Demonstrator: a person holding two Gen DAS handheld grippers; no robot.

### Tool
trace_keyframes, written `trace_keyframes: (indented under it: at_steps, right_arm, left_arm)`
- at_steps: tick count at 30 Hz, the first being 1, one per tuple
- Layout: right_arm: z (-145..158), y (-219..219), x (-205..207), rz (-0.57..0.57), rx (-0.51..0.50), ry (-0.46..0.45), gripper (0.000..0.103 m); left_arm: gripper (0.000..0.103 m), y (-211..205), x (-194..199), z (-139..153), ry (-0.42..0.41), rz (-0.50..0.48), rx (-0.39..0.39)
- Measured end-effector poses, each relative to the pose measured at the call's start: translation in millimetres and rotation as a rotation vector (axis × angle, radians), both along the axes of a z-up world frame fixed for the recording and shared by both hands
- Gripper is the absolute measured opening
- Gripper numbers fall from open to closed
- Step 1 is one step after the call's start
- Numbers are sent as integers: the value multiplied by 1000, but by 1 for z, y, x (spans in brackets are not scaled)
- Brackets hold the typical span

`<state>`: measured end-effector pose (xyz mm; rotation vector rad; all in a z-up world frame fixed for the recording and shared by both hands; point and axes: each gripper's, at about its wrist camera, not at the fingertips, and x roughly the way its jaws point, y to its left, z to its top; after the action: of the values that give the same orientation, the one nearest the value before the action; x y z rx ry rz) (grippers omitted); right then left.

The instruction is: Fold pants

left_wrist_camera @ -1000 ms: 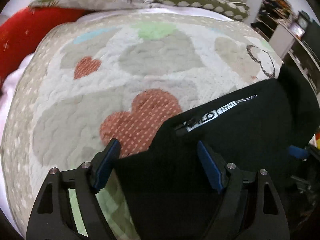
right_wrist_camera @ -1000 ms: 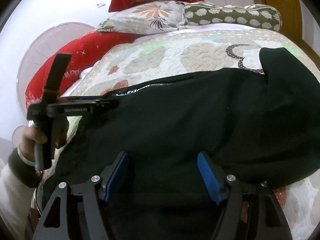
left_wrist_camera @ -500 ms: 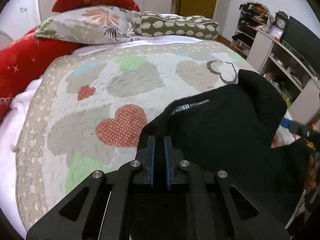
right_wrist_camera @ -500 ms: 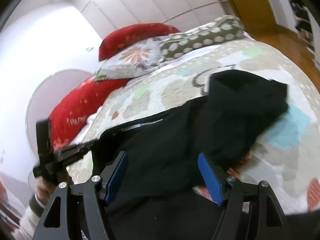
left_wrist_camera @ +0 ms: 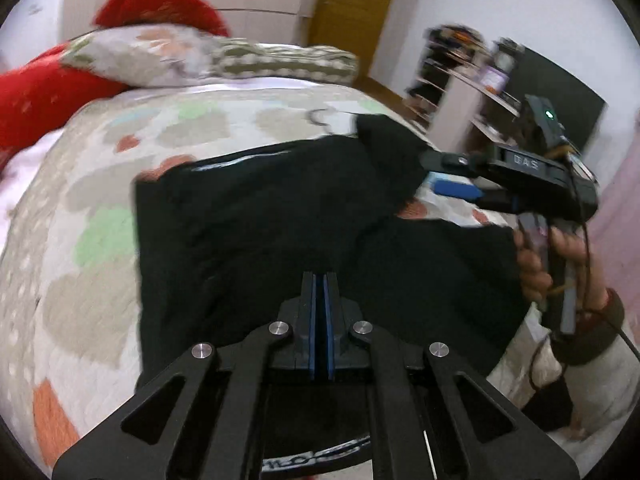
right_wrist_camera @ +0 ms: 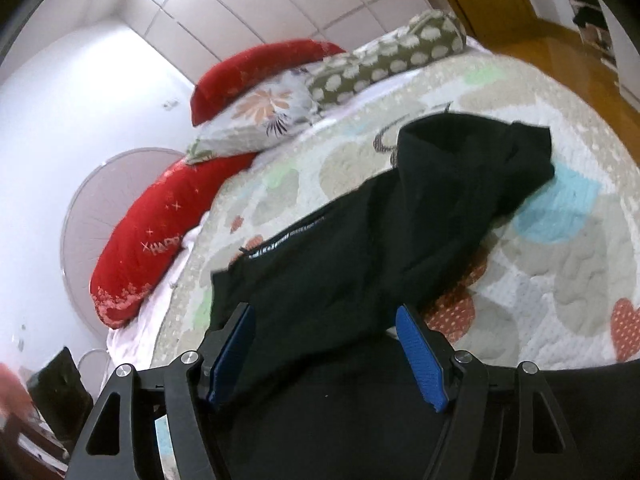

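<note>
Black pants (left_wrist_camera: 248,232) with a white printed band lie spread across the heart-patterned quilt (left_wrist_camera: 80,200). My left gripper (left_wrist_camera: 319,276) is shut, its blue pads pressed together on the near black fabric, which runs on under its frame. In the right wrist view the pants (right_wrist_camera: 420,216) stretch from a bunched far end to the near edge. My right gripper (right_wrist_camera: 322,312) stands open just above that cloth, its pads wide apart and not pressing it. A hand (left_wrist_camera: 536,264) holds the right gripper (left_wrist_camera: 434,174) at the pants' right side.
Red, floral and spotted pillows (right_wrist_camera: 280,92) line the head of the bed. A round white fan (right_wrist_camera: 100,200) stands against the left wall. Shelves (left_wrist_camera: 460,76) and a dark screen stand to the right of the bed, next to a wooden door.
My left gripper went from open to shut on the pants' near edge, then pulled back and up, dragging the cloth. The right gripper lifted and rolled, staying open.
</note>
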<state>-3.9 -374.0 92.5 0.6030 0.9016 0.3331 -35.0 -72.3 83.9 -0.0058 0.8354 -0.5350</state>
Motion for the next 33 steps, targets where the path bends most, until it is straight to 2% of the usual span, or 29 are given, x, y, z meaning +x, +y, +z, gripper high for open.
trace_keyframes:
  at_steps: [3,4,6,7,8,10,13,15,18,20,21,22,23,25,27,30,32,33]
  right_arm:
    - [6,11,1,28,-21,-25,71]
    - [7,15,1,39,-38,-33,71]
    - [3,20,4,47,-57,-29,72]
    - [-1,21,7,50,-54,-18,72]
    - [-6,22,10,54,-48,-6,72]
    - [-13,22,17,59,-39,14,72]
    - [-21,20,24,55,-49,27,72]
    - [-27,18,29,54,-49,40,72]
    - [-32,17,35,52,-57,48,72]
    - [-36,17,40,50,-60,57,72]
    - [-36,18,42,49,-59,60,72]
    - [-36,18,44,47,-59,61,72]
    - [-35,19,44,46,-59,59,72]
    - [-30,18,41,42,-59,43,72]
    - [-24,17,38,35,-60,22,72]
    - [-15,13,31,22,-42,4,72]
    - [-10,9,26,13,-28,-12,72]
    - [-8,6,23,2,-19,-15,72]
  left_arm:
    - [3,18,22,5,21,102,13]
    - [6,24,30,6,24,126,15]
    - [42,31,52,7,38,125,21]
    - [75,37,67,5,32,144,36]
    - [83,42,81,3,16,171,41]
    - [83,53,105,-5,19,203,51]
    - [83,66,154,-32,112,238,73]
    - [83,67,178,-48,144,254,94]
    - [83,44,208,-72,210,191,112]
    - [83,22,212,-73,160,135,169]
    - [82,9,212,-72,134,102,209]
    - [61,2,212,-70,128,86,220]
    - [31,-3,208,-65,127,66,218]
    - [17,-6,196,-51,95,57,228]
    - [15,-4,173,-30,74,-11,156]
    - [11,-7,111,-2,14,-108,85]
    - [11,-10,72,4,-26,-158,57]
    - [11,-16,64,3,-27,-164,62]
